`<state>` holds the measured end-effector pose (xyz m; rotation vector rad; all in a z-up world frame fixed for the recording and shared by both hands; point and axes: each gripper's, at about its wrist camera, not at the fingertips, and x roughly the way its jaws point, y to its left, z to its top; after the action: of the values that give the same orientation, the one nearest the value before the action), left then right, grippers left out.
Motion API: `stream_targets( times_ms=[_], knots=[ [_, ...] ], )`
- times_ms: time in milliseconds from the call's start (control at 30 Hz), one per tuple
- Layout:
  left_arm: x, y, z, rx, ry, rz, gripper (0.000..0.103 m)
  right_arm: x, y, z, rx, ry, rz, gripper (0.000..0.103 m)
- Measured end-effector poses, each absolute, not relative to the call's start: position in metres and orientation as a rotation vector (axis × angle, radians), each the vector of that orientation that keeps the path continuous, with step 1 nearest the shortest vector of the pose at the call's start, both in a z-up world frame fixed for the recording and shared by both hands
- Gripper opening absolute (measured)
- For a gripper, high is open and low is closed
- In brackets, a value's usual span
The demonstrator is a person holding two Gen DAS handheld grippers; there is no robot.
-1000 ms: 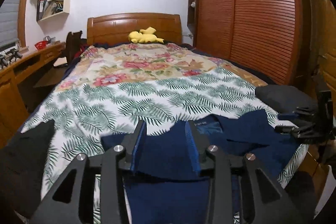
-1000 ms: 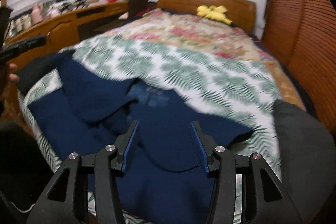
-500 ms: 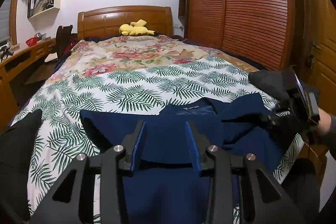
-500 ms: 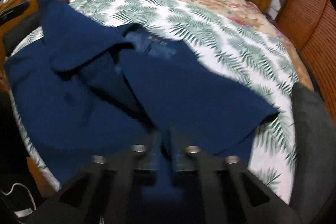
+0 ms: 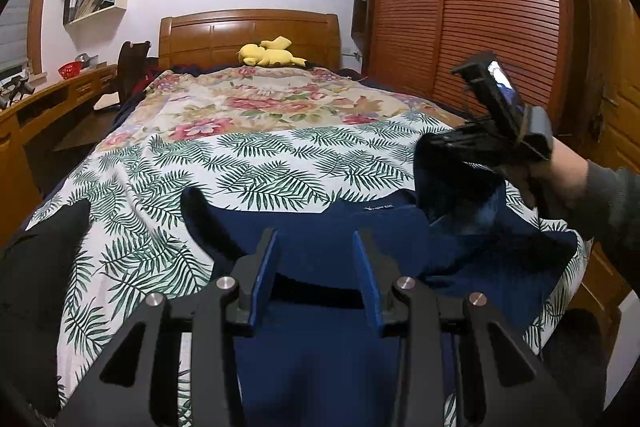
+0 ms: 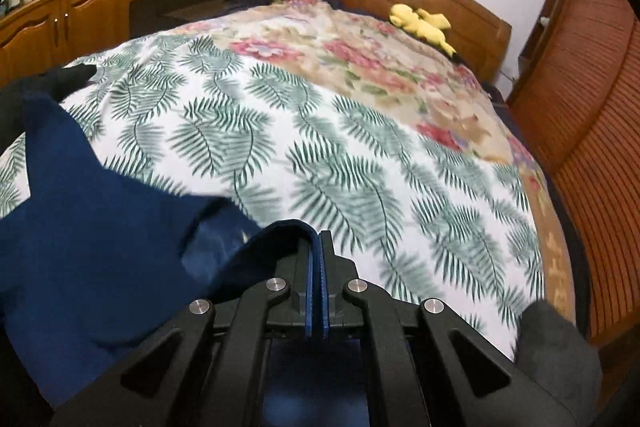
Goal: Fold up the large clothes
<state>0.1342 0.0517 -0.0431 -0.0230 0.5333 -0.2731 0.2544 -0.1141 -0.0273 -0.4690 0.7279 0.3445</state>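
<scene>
A large navy blue garment point(image 5: 320, 235) lies spread on the near end of the bed, its collar label facing up. My left gripper point(image 5: 314, 247) is open and empty, hovering just above the garment's middle. My right gripper point(image 6: 319, 239) is shut on a fold of the navy garment point(image 6: 100, 227) and lifts it. In the left wrist view the right gripper point(image 5: 430, 151) is at the right, raised above the bed, with the cloth hanging from it.
The bed has a leaf and flower print cover point(image 5: 256, 155). A yellow plush toy point(image 5: 270, 55) lies at the wooden headboard. Dark clothes sit at the bed's left point(image 5: 36, 275) and right point(image 6: 556, 359) corners. A wooden wardrobe point(image 5: 480, 7) stands right, a desk point(image 5: 48, 99) left.
My right gripper has shut on the garment's right edge and lifted it off the bed. My left gripper has stayed open over the garment and barely shifted.
</scene>
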Motion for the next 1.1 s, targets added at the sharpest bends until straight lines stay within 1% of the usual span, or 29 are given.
stream_targets(
  times_ms=[167,233,267,300,367,400,633,933,1100],
  knots=[
    [0.135,0.058,-0.043,-0.041,0.531,-0.260,0.037,0.278,-0.098,-0.026,-0.469,0.710,0.312,0.000],
    [0.136,0.061,-0.044,-0.043,0.533,-0.256,0.037,0.281,-0.099,-0.024,-0.434,0.716,0.302,0.003],
    [0.136,0.062,-0.044,-0.043,0.536,-0.252,0.037,0.280,-0.099,-0.021,-0.411,0.709,0.308,0.016],
    [0.136,0.063,-0.045,-0.045,0.538,-0.250,0.037,0.278,-0.100,-0.019,-0.401,0.699,0.317,0.032],
    [0.137,0.065,-0.045,-0.050,0.540,-0.245,0.037,0.271,-0.100,-0.015,-0.388,0.677,0.335,0.043],
    [0.137,0.066,-0.046,-0.053,0.539,-0.243,0.037,0.267,-0.099,-0.015,-0.386,0.671,0.348,0.046],
    [0.138,0.068,-0.047,-0.059,0.546,-0.234,0.037,0.241,-0.083,-0.035,-0.393,0.735,0.462,0.046],
    [0.140,0.064,-0.050,-0.046,0.558,-0.245,0.037,0.224,-0.087,-0.089,-0.307,0.879,0.548,0.046],
    [0.141,0.058,-0.053,-0.033,0.566,-0.253,0.037,0.212,-0.080,-0.103,-0.287,0.905,0.610,0.046]
  ],
)
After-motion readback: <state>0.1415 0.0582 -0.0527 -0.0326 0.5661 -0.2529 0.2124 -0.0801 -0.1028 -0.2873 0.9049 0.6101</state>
